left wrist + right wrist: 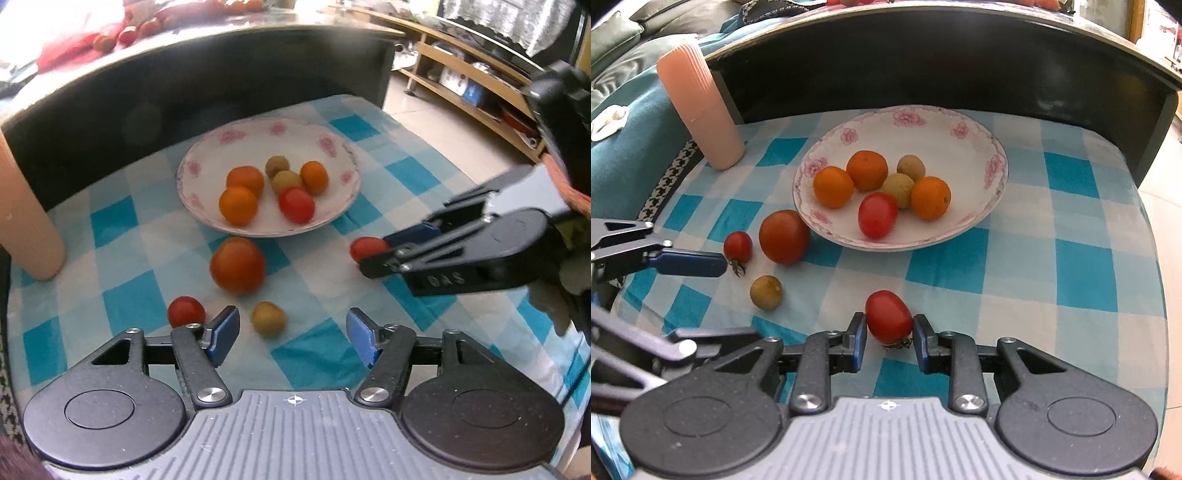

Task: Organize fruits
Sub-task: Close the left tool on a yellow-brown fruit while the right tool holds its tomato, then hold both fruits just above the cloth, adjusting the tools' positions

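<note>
One red tomato (888, 316) sits between right jaws.

Both views were bright with soft daylight. In the left wrist view the far left corner was washed out to white glare, and a pale haze lay over the dark backboard (221, 85). Shadows under the fruit and the plate (332, 147) were faint and short. Fisheye distortion bent the checked cloth (1071, 258) and the backboard into curves toward the edges. The left view was slightly smeared, the fruit edges soft; the right wrist view was sharper, with shelves and the far background blurred.
</note>
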`<state>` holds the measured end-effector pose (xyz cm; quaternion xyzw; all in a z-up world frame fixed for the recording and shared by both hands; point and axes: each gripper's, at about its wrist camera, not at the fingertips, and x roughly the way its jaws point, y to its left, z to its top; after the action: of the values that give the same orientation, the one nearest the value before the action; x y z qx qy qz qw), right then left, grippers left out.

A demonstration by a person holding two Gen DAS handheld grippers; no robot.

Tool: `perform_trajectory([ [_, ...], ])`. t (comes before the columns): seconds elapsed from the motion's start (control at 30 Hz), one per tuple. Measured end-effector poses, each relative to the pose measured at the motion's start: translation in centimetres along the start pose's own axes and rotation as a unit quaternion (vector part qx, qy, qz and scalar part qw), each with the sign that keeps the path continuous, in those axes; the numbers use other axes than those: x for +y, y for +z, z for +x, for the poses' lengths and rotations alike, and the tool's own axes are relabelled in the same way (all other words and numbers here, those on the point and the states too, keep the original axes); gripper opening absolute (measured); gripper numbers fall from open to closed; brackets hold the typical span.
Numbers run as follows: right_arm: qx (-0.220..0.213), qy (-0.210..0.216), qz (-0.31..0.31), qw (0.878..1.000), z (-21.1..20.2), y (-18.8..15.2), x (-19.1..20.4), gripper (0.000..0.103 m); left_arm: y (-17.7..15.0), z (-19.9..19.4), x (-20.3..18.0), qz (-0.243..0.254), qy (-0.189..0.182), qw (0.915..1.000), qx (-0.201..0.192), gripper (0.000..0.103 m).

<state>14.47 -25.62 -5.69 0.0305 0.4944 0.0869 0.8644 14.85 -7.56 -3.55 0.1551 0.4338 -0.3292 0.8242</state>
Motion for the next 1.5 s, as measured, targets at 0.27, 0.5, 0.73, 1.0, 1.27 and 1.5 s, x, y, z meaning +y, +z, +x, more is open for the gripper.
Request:
perform_trajectory([
  [0.27, 0.002, 0.0, -0.005, 1.0, 0.3, -0.1, 0.2, 0.043, -0.2, 2.3, -0.3, -0.009, 0.003, 0.9998, 0.015, 0.069],
  [0.5, 0.004, -0.003, -0.01, 1.0, 0.4, -0.5, 0.1, 0.043, -0.4, 3.0, 0.2, -0.027, 0.032, 0.999, 0.018, 0.059],
  [0.73, 0.003, -0.003, -0.012, 1.0, 0.3, -0.6, 0.1, 0.043, -0.4, 3.3, 0.4, -0.042, 0.049, 0.9978, 0.017, 0.05],
  [1.0, 0.003, -0.007, -0.025, 1.0, 0.2, -0.8, 0.4, 0.043, -0.4, 3.0, 0.2, -0.041, 0.058, 0.9972, 0.024, 0.032],
  [1.27, 0.001, 0.01, -0.05, 0.999, -0.7, -1.7, 1.4, 0.043, -0.7, 2.5, -0.5, -0.034, 0.044, 0.9978, 0.036, 0.032],
  [1.5, 0.003, 0.008, -0.048, 0.999, -1.8, -3.1, 1.7, 0.043, -1.6, 1.5, -1.5, -0.008, 0.044, 0.9979, 0.048, 0.032],
])
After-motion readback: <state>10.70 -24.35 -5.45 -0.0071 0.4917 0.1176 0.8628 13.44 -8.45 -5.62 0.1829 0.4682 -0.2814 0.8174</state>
